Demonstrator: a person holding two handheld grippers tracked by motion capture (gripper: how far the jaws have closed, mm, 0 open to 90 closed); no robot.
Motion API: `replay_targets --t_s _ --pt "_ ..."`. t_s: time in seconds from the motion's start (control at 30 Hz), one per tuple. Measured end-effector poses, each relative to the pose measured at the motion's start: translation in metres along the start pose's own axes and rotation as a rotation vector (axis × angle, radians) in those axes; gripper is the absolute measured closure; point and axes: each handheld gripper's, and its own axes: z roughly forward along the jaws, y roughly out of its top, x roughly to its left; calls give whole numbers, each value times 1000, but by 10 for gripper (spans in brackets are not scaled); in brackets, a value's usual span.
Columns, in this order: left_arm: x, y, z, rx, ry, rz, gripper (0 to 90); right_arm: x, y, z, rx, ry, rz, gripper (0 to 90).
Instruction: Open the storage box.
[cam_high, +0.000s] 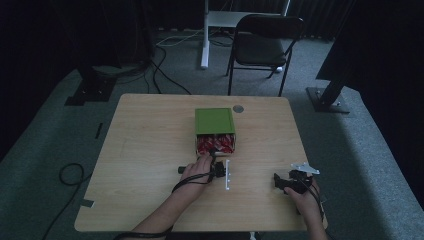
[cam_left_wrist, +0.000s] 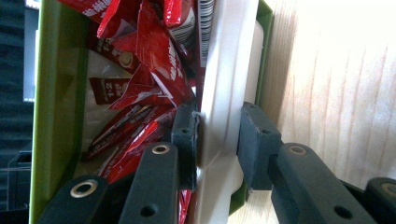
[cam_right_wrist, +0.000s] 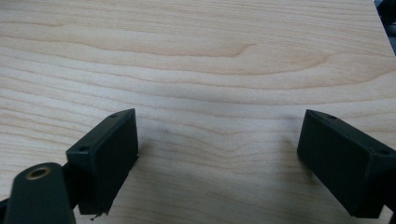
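A green box (cam_high: 214, 120) lies on the wooden table (cam_high: 150, 145), its open end facing me and stuffed with red snack packets (cam_high: 216, 144). My left gripper (cam_high: 214, 154) reaches into that open end. In the left gripper view it (cam_left_wrist: 217, 140) is shut on the white inner wall (cam_left_wrist: 224, 93) of the box, one pad among the red packets (cam_left_wrist: 144, 60) and the other outside, by the green rim (cam_left_wrist: 51, 116). My right gripper (cam_high: 280, 182) hovers low over bare table at the front right. Its jaws (cam_right_wrist: 229, 163) stand wide open with nothing between them.
A small grey disc (cam_high: 238, 108) is set into the table just behind the box. Beyond the table stand a dark folding chair (cam_high: 260, 45) and a white desk leg (cam_high: 205, 40). Cables (cam_high: 70, 172) lie on the floor at the left.
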Motion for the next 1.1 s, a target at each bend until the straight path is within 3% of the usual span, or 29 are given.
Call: replay_targets --t_s 0.63,1.1 --pt "-3 0 -9 -11 -9 32 724 0 0 0 -1 -2 1 124" --pt "-10 0 -24 -30 -12 25 724 0 0 0 -1 -2 1 124"
